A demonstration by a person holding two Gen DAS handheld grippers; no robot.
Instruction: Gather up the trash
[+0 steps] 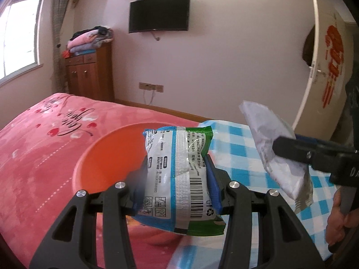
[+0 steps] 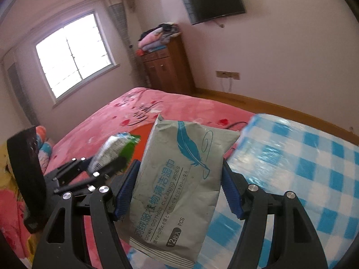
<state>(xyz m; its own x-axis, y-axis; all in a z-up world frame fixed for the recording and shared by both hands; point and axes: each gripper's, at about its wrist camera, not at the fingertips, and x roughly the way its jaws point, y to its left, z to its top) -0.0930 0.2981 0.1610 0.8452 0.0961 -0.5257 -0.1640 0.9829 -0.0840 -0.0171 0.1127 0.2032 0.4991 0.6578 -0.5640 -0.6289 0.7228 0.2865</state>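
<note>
There were two grippers, the left gripper [image 1: 177, 179] and the right gripper [image 2: 177, 186], and each one was clamped on a single packet, so two packets total: one blue-and-green wrapper [image 1: 179, 174] and one grey wipes pack [image 2: 179, 183]. Only one orange bowl [image 1: 112, 157] showed up, sitting by one pink bedspread [image 1: 44, 145] and one blue checked cloth [image 2: 303, 168]. Round the room there was one wall TV [image 1: 158, 13], one window [image 2: 74, 60] and one wooden cabinet [image 1: 89, 74].
</note>
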